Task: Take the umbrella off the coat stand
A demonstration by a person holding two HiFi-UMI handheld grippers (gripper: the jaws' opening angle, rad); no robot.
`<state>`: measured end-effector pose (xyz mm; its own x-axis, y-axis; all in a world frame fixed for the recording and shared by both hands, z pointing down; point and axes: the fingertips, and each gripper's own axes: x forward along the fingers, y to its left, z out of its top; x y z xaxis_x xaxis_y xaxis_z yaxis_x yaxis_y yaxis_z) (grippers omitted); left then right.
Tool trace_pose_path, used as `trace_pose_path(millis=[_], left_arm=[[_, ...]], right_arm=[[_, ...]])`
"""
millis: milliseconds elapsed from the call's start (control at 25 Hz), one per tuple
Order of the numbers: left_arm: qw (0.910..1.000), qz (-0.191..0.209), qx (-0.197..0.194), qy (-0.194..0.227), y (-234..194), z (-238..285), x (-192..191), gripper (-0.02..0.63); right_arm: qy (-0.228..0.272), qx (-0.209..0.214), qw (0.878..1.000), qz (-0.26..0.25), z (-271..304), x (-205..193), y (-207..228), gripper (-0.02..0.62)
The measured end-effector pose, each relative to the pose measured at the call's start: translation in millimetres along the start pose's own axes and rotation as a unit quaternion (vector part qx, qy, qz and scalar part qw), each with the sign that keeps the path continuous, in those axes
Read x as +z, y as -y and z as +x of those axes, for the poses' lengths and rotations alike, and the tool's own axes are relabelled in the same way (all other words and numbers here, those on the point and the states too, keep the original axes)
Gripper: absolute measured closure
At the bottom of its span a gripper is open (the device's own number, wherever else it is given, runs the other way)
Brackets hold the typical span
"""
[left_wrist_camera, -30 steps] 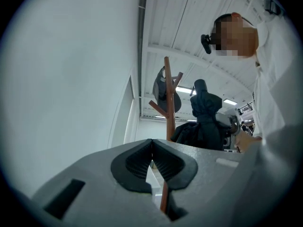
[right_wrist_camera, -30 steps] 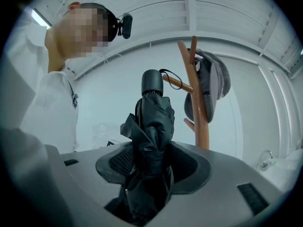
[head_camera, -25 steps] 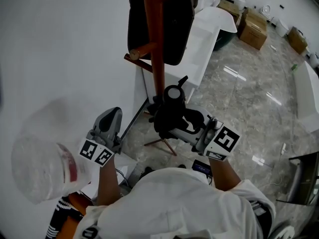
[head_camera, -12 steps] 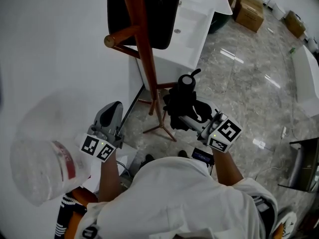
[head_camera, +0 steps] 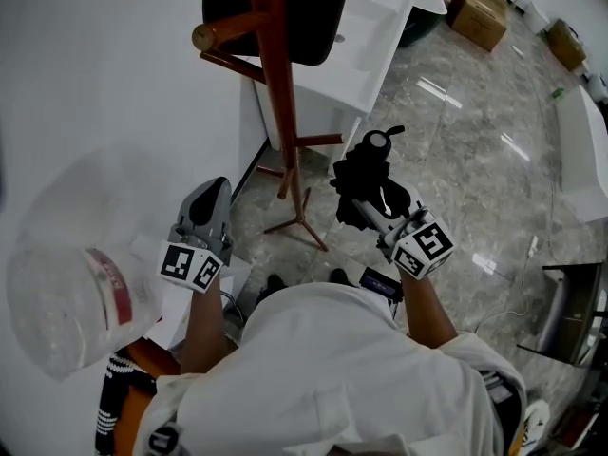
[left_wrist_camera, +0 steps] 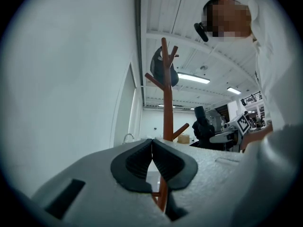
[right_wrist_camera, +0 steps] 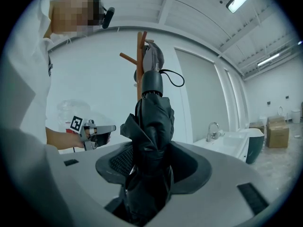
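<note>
The red-brown coat stand rises in front of me beside the white wall. Away from it, to its right, a folded black umbrella sits in my right gripper. The right gripper view shows the jaws shut on the umbrella around its folded canopy, handle and wrist loop pointing up, with the stand behind. My left gripper hangs left of the stand's feet, holding nothing. In the left gripper view its pads meet, and the stand and the umbrella lie beyond.
A dark bag still hangs high on the stand. A white basin counter stands behind it, with cardboard boxes farther back. A clear plastic jug sits at my left. A phone shows below the right gripper.
The right gripper has carried the umbrella down and to the right, away from the stand's pole. The left gripper has sunk a little.
</note>
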<state>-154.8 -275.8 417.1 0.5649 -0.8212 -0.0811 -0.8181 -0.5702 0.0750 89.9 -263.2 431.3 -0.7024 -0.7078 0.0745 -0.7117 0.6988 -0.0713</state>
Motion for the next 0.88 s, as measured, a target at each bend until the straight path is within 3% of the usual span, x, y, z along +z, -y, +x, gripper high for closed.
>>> trace_pose_path(millis=[160, 520, 880], left_arm=[[0.9998, 0.009, 0.015, 0.010, -0.9, -5.3, -16.8, 0.591], [0.9996, -0.015, 0.022, 0.003, 7.5, -10.2, -47.5, 0.589], [0.9994, -0.018, 0.028, 0.006, 13.1, -12.6, -59.8, 0.589]], right_arm=[[0.005, -0.025, 1.000, 0.003, -0.4, -10.2, 9.5, 0.376], [-0.003, -0.055, 0.998, 0.010, -3.8, -39.1, 24.8, 0.374], [-0.025, -0.066, 0.997, 0.015, -6.6, -75.0, 31.0, 0.376]])
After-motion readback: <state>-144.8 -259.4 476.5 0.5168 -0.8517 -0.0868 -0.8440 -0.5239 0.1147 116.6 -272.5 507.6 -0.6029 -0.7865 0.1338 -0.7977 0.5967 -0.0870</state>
